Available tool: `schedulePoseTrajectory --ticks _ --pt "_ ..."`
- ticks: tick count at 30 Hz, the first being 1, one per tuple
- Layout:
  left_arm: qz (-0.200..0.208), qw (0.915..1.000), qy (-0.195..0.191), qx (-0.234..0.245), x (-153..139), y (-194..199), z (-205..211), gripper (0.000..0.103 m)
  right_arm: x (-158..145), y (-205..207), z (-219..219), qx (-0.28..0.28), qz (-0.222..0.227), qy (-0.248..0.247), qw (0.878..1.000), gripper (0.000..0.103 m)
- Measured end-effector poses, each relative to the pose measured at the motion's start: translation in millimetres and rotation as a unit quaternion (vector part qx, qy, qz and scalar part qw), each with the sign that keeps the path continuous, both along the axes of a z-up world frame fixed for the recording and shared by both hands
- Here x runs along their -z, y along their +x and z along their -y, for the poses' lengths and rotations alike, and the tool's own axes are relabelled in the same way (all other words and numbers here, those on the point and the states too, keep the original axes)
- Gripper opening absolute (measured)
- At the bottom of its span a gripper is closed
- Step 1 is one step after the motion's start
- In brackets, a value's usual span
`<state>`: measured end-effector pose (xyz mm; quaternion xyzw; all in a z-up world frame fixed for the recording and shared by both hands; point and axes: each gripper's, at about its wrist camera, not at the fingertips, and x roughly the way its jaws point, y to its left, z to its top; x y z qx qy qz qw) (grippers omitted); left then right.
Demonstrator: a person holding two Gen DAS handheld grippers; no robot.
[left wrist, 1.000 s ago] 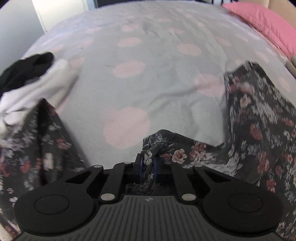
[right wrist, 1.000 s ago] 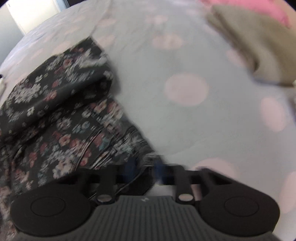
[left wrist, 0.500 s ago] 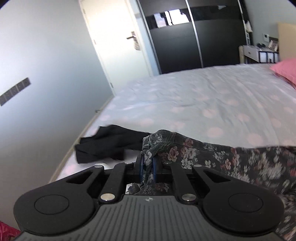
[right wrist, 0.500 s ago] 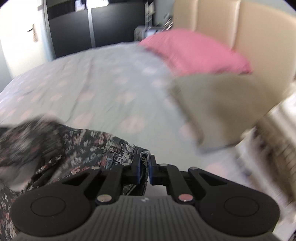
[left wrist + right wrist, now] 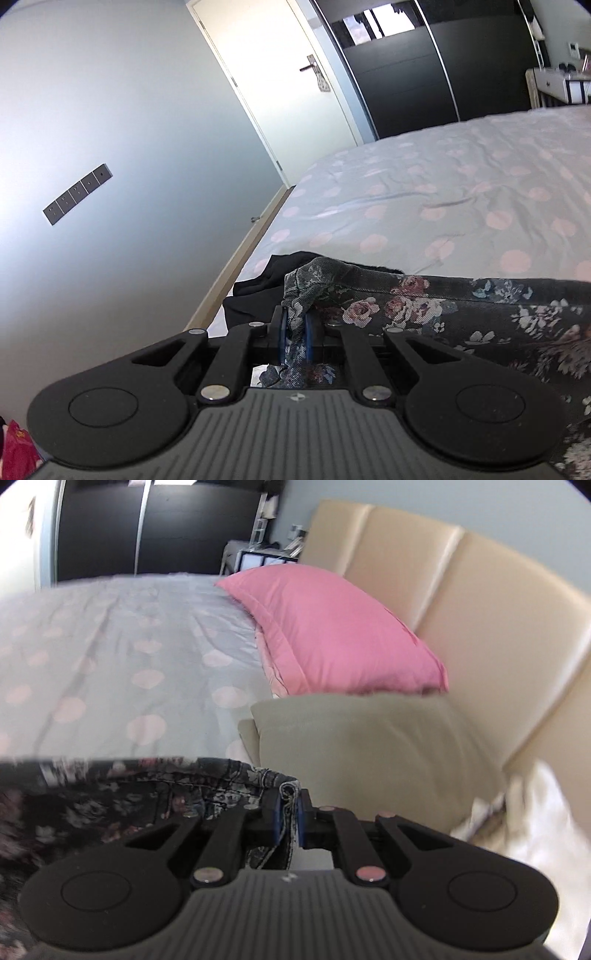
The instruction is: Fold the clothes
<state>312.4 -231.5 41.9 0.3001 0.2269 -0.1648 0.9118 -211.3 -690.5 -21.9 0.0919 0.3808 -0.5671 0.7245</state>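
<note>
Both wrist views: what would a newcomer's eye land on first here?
First, the dark floral garment, stretched between the two grippers: the left gripper has a bunched corner in its shut jaws, and the right gripper has a hemmed edge. Next, the pink pillow against the beige headboard, behind an olive cushion. A black garment lies at the polka-dot bed's edge.

No legible text, label, brand name or number appears in either wrist view. A small emblem on each gripper body is too small to read.
</note>
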Motion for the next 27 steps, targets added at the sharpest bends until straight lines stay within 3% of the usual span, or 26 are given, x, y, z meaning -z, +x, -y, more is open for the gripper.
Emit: schedulePoseTrajectory --ticks 5,11,14,15,16,23,25,27 --pt "0.007 0.9991 0.041 -0.009 41 33 27 0.008 33 55 40 -0.015 -0.038 0.005 0.999 0.009" --pt "-0.003 0.9988 0.047 -0.014 81 63 50 0.012 71 98 67 -0.02 -0.047 0.015 0.999 0.01" --pt "-0.027 0.9988 0.041 -0.001 95 63 52 0.02 81 105 72 -0.018 -0.046 0.018 0.999 0.022" --pt "-0.032 0.9987 0.041 0.003 99 62 52 0.024 83 106 72 -0.018 -0.047 0.015 0.999 0.034" --pt "-0.032 0.9986 0.042 0.005 101 59 51 0.027 84 104 71 -0.017 -0.047 0.012 0.999 0.04" --pt "-0.045 0.998 0.02 0.039 82 14 32 0.03 72 74 47 -0.017 -0.001 0.034 0.999 0.04" --pt "-0.052 0.9974 0.015 0.047 73 0 25 0.044 66 61 33 -0.021 0.013 0.047 0.999 0.044" --pt "-0.051 0.9974 0.007 0.05 62 -15 18 0.047 58 50 14 -0.032 0.025 0.054 0.998 0.044"
